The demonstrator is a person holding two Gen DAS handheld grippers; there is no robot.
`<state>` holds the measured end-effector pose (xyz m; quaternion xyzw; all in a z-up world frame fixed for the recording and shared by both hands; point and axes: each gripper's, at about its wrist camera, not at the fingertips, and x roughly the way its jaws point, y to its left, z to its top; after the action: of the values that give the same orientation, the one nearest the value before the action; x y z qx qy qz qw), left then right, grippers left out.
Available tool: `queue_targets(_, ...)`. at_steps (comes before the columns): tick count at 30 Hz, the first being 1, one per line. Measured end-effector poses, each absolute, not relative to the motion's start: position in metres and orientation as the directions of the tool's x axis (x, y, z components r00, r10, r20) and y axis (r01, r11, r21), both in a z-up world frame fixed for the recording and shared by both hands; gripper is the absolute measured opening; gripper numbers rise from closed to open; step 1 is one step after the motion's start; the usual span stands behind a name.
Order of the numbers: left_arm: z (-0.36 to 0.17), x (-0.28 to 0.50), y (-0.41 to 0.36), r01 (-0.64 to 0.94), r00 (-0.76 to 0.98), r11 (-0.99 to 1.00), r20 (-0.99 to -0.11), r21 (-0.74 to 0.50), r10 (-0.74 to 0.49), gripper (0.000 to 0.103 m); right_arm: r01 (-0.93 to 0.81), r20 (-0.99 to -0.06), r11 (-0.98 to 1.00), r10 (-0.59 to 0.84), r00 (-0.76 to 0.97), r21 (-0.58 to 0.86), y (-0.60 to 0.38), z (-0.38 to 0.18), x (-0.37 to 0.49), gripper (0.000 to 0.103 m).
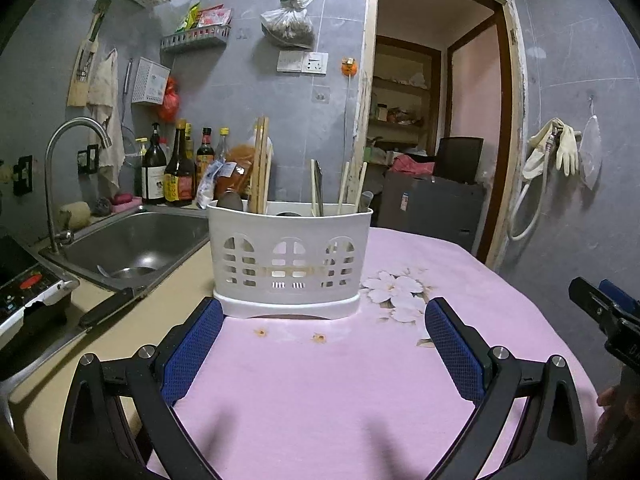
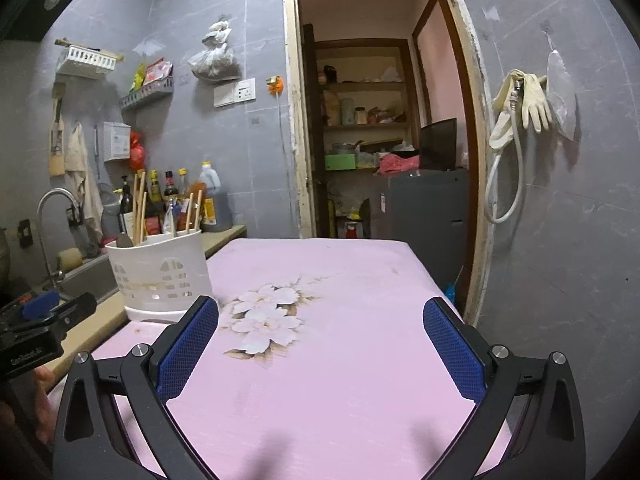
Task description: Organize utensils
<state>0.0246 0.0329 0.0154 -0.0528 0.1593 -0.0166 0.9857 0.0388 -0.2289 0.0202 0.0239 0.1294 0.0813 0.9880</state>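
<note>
From the left wrist view, your left gripper (image 1: 322,322) stands spread wide with nothing between its blue pads (image 1: 192,346); the white utensil caddy (image 1: 290,258) sits dead ahead at twelve o'clock on the pink cloth (image 1: 320,392), just beyond the fingertips and not touched; chopsticks (image 1: 262,164) rise from its left compartment at about eleven o'clock, more chopsticks and what looks like a flat metal handle (image 1: 319,188) from the right at about one o'clock; a dark rounded utensil head shows at the rim, too dim to name; the sink (image 1: 136,244) lies at ten o'clock and your right gripper (image 1: 604,312) enters at three o'clock.

From the right wrist view, your right gripper (image 2: 320,322) is likewise fully spread and empty over the floral print (image 2: 268,316); the caddy (image 2: 160,272) stands at ten o'clock, its base very near the left fingertip, though I cannot tell whether they touch; the left gripper (image 2: 44,312) shows at nine o'clock.

Judging by looks, the caddy is thin, light, perforated plastic, stiff enough to pinch but likely to slide on the cloth or tip with tall sticks inside, so take it low across the walls or by the rim; the chopsticks seem light, rigid and smooth, so pinch them mid-shaft and lift straight up; the metal piece is probably heavier and more slippery, so grip its handle flat between the pads.
</note>
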Motion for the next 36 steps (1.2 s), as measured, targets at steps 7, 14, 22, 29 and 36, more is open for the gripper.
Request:
queue_targets(7,0.0144,0.025,0.0342,0.015,0.947,0.993,-0.317,-0.118,-0.052,0.099,-0.152,-0.262,0.986,0.166,0.951,0.075,-0.2304,0.0197,0.0405,0.103)
queue_targets(14,0.0148,0.025,0.0347,0.017,0.947,0.993,-0.316,-0.116,-0.053,0.099,-0.154,-0.262,0.985,0.168,0.95,0.072,-0.2281,0.0197,0.0396,0.103)
queue_targets(22,0.0164,0.0242,0.0324,0.015,0.949,0.993,-0.311,-0.113,-0.05,0.099,-0.164,-0.254,0.984,0.175,0.951,0.061,-0.2245,0.0218,0.0369,0.103)
queue_targets(29,0.0172,0.0239,0.0317,0.016,0.949,0.993,-0.311,-0.113,-0.05,0.099,-0.165,-0.253,0.984,0.175,0.951,0.063,-0.2243,0.0221,0.0368,0.103)
queue_targets(36,0.0183,0.0238,0.0307,0.016,0.949,0.994,-0.311,-0.109,-0.05,0.099,-0.165,-0.253,0.984,0.175,0.952,0.062,-0.2244,0.0222,0.0367,0.103)
